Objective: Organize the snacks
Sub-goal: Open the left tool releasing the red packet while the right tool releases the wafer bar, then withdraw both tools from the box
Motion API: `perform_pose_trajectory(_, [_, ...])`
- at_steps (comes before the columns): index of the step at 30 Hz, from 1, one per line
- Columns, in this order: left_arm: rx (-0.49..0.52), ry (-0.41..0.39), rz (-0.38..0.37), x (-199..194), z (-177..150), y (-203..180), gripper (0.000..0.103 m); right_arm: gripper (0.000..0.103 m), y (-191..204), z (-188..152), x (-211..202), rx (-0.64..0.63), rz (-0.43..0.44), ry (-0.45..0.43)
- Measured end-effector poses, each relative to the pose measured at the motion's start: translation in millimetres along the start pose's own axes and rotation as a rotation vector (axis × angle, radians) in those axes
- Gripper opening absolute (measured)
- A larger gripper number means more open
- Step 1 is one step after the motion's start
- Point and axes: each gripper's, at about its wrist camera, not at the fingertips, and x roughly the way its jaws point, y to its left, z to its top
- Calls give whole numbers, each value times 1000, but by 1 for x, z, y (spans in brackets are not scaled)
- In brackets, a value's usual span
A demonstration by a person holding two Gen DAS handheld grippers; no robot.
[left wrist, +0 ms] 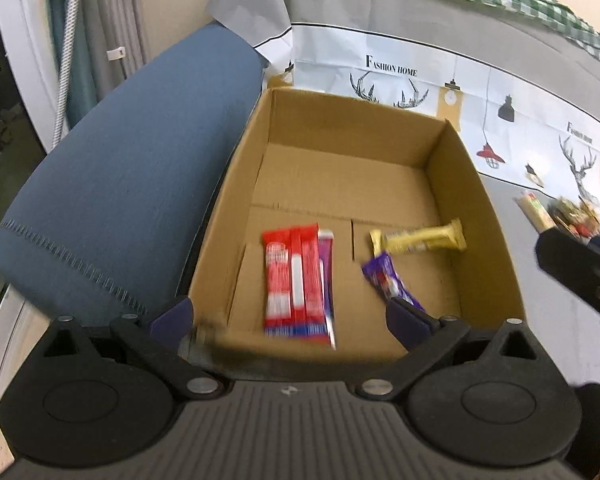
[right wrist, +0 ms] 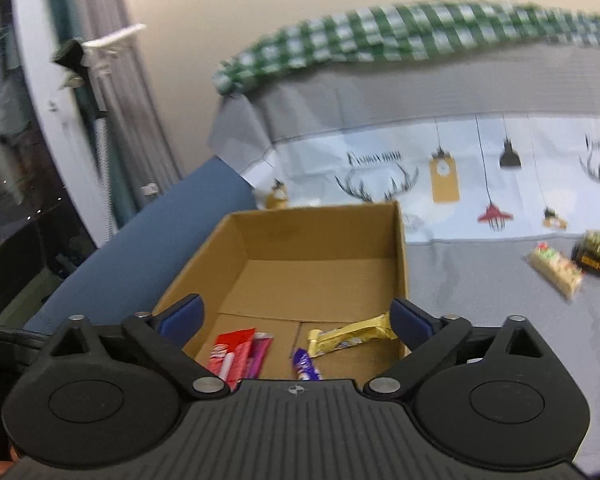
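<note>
Beyond the box (right wrist: pixel 320 240), rightward, loose snacks (right wrist: pixel 556 270) lie on the tabletop (right wrist: pixel 480 300) — nearer the right gripper (right wrist: pixel 296 318) than the left gripper (left wrist: pixel 290 314) — both jaws apart, empty.

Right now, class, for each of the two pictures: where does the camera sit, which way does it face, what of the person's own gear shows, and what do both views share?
Left wrist: sits on the left hand-held gripper, looking steeply down into the cardboard box; its own open jaws show, and the other gripper at the right edge.
Right wrist: sits on the right hand-held gripper, facing more level across the box toward the patterned cloth; its own open jaws show.
Shared: the box, red packets, yellow bar, purple bar.
</note>
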Motion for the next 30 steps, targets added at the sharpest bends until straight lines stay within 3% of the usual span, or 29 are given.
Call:
perform_pose_trajectory(4, [-22, 14, -18, -34, -25, -1, 102, 102, 18, -4, -47, -65, 21, -69])
perform_pose_trajectory(14, [34, -108, -31, -107, -55, -29, 102, 102, 29, -13, -137, -59, -33, -208])
perform_pose_trajectory(19, [72, -167, -35, -134, -63, -43, 102, 102, 33, -26, -158, -80, -67, -180])
perform_pose_trajectory(30, [60, -222, -21, -161, -70, -37, 102, 102, 43, -31, -189, -82, -54, -248])
